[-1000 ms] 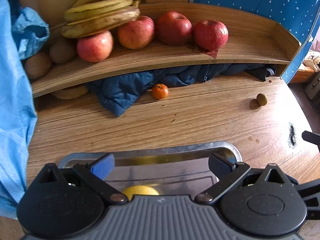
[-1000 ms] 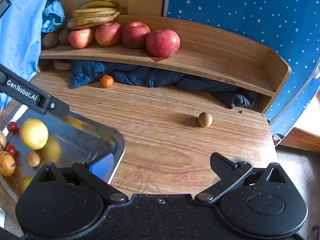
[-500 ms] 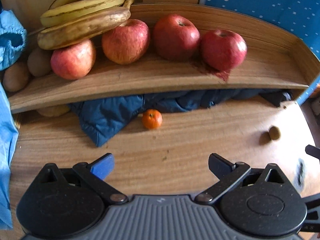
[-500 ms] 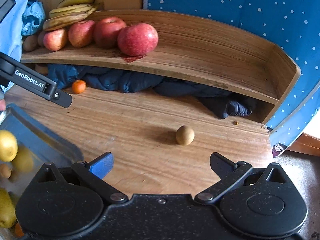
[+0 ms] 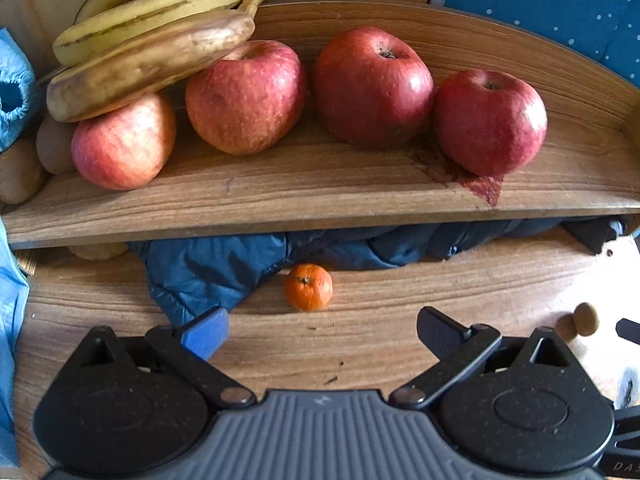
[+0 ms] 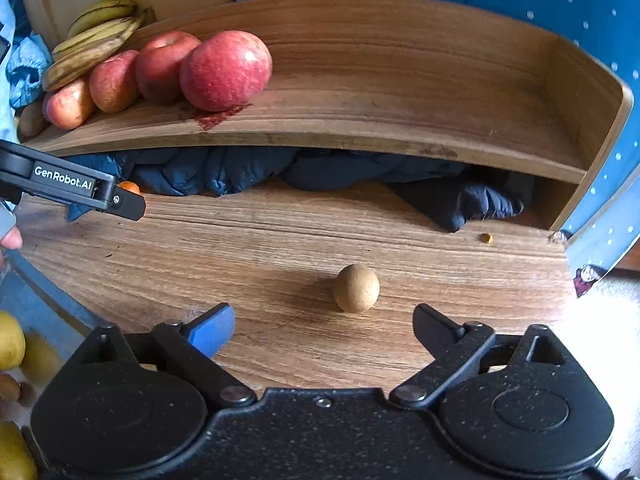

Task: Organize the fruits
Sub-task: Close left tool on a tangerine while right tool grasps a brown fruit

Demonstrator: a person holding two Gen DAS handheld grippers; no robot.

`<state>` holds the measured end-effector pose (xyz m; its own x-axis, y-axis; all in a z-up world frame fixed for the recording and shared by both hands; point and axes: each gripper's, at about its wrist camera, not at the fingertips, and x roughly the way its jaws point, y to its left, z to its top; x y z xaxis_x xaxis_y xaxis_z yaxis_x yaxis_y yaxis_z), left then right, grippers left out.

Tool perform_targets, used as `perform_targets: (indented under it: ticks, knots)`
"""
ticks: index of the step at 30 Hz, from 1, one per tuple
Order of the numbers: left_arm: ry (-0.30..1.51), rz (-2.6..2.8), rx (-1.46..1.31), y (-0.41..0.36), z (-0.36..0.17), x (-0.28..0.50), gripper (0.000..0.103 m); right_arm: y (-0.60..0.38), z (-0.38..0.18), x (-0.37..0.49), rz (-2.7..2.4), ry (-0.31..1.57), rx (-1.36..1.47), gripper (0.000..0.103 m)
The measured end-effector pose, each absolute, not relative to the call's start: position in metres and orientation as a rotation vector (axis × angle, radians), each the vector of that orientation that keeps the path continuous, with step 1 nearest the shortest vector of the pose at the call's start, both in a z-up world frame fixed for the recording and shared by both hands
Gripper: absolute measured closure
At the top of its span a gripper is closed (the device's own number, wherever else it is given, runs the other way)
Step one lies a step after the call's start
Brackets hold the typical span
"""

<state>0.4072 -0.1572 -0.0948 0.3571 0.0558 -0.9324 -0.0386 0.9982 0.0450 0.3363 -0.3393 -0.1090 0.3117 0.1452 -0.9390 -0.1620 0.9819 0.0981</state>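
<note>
A small orange tangerine [image 5: 308, 287] lies on the wooden table just ahead of my open, empty left gripper [image 5: 320, 330]. A small round brown fruit [image 6: 356, 288] lies on the table just ahead of my open, empty right gripper [image 6: 324, 328]; it also shows in the left wrist view [image 5: 586, 319]. Several red apples [image 5: 372, 88] and bananas [image 5: 152, 28] sit on the curved wooden shelf [image 5: 320, 196]. In the right wrist view my left gripper [image 6: 120, 200] hides most of the tangerine [image 6: 129, 186].
A dark blue jacket [image 5: 224, 272] is stuffed under the shelf. A metal tray [image 6: 52, 304] with yellow and brown fruits [image 6: 10, 344] sits at the table's left. Brown kiwis [image 5: 52, 144] lie at the shelf's left end. Blue cloth [image 5: 12, 92] hangs left.
Both grippers have moved forward toward the shelf: the left from over the tray toward the tangerine, the right toward the brown fruit. Both stayed open.
</note>
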Motion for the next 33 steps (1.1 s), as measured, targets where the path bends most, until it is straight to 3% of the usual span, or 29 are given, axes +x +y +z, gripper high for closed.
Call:
perform_targets:
  ticks: [7,11,14,16,23,26,33]
  knots:
    - [1.208,0.077,0.011,-0.158,-0.102,0.416,0.003,-0.343,-0.118,0.339,0.180,1.235,0.009,0.021]
    - [1.210,0.086,0.012,-0.158,-0.107,0.418,0.005,-0.345,-0.118,0.339,0.177,1.213,0.011,0.033]
    - [1.209,0.089,0.015,-0.159,-0.109,0.420,0.011,-0.344,-0.118,0.340,0.168,1.200,-0.005,0.047]
    - [1.206,0.095,0.010,-0.159,-0.110,0.421,0.012,-0.343,-0.117,0.339,0.165,1.192,-0.011,0.052]
    - [1.204,0.108,-0.015,-0.153,-0.113,0.427,0.031,-0.335,-0.119,0.339,0.172,1.170,-0.042,0.069]
    - [1.209,0.109,-0.034,-0.148,-0.115,0.429,0.041,-0.329,-0.120,0.340,0.195,1.164,-0.047,0.072]
    - [1.206,0.124,-0.064,-0.138,-0.118,0.433,0.052,-0.310,-0.123,0.344,0.272,1.154,-0.062,0.074]
